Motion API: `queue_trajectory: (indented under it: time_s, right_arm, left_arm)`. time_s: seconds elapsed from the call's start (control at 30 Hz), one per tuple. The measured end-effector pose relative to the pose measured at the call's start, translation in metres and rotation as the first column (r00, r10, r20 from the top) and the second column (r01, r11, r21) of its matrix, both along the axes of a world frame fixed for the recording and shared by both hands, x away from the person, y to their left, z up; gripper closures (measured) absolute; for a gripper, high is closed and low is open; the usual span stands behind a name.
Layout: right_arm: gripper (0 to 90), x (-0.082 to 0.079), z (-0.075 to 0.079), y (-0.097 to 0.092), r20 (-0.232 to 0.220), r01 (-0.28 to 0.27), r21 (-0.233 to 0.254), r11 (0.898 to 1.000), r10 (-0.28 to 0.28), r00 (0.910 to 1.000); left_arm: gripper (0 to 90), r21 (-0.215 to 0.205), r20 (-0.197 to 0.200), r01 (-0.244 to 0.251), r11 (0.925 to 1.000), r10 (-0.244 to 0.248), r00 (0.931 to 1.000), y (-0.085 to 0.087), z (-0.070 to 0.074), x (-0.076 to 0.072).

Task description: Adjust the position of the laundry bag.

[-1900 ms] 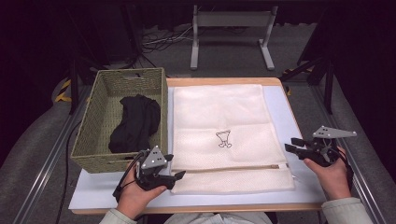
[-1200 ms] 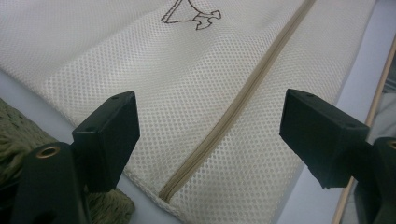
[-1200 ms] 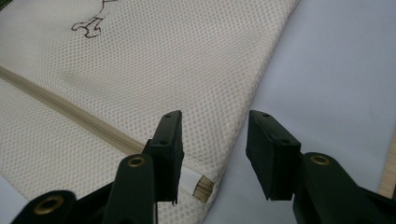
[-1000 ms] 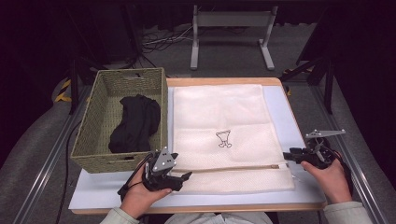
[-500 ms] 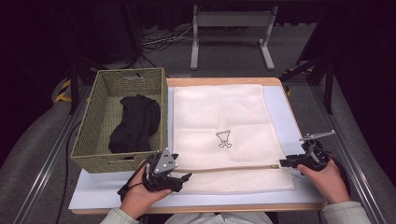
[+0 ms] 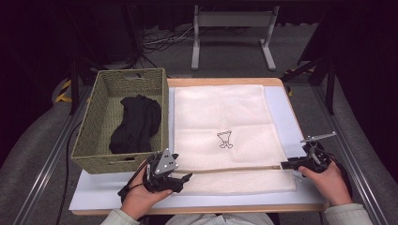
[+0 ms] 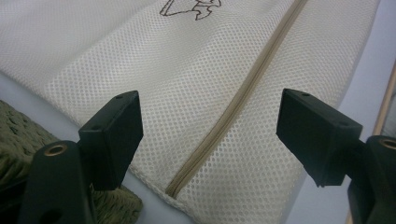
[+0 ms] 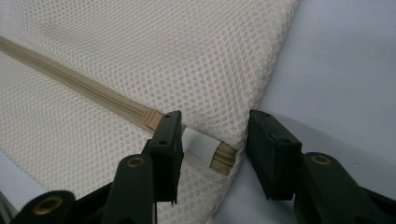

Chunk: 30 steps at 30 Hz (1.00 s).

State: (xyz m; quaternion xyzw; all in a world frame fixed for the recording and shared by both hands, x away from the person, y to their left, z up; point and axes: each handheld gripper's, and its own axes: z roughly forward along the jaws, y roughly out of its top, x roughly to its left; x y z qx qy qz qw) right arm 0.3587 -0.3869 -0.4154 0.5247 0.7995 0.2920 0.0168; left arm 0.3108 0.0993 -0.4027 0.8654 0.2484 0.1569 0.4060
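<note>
A cream mesh laundry bag [image 6: 225,122] lies flat on the table with a tan zipper [image 6: 225,169] running across its near end. My left gripper [image 6: 184,178] hovers open at the zipper's left end; in the left gripper view its jaws [image 7: 210,130] straddle the zipper [image 7: 243,93] without touching it. My right gripper [image 6: 284,165] sits at the zipper's right end. In the right gripper view its jaws [image 8: 215,126] have just been closing around the white zipper pull [image 8: 201,147], with gaps still showing on both sides.
A green woven basket [image 6: 162,108] stands at the left of the table and holds a black garment [image 6: 136,122]. Its corner [image 7: 14,135] lies close to my left gripper. A metal stand [image 6: 232,28] is on the floor beyond the table.
My right gripper has dropped and moved inward to the bag's right edge at the zipper end. My left gripper shifted slightly toward the zipper's left end, then stayed put.
</note>
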Motion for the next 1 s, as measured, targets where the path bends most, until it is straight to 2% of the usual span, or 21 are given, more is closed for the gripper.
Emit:
queue_trajectory:
  time_s: [0.2,0.43,0.87,1.0]
  right_arm:
    - [63.1,0.0,0.0,0.0,-0.011,0.0,-0.006,1.0,0.0,0.9999]
    - [67.1,-0.001,0.001,0.007,0.001,-0.022,-0.065,0.998,0.023,0.9997]
    - [71.3,-0.002,0.002,0.013,0.012,-0.034,-0.115,0.993,0.036,0.9993]
    - [76.8,-0.003,0.002,0.018,0.027,-0.052,-0.142,0.989,0.057,0.998]
  left_arm:
    - [24.3,0.002,0.003,-0.003,1.0,0.003,1.0,0.0,-0.001,0.0]
    - [24.3,0.006,0.005,-0.008,1.0,0.007,1.0,-0.001,-0.001,0.0]
    - [24.3,0.015,0.013,-0.012,0.9998,0.012,0.9998,-0.001,-0.001,0.0]
    - [24.3,0.019,0.017,-0.014,0.9997,0.013,0.9998,-0.002,-0.002,0.0]
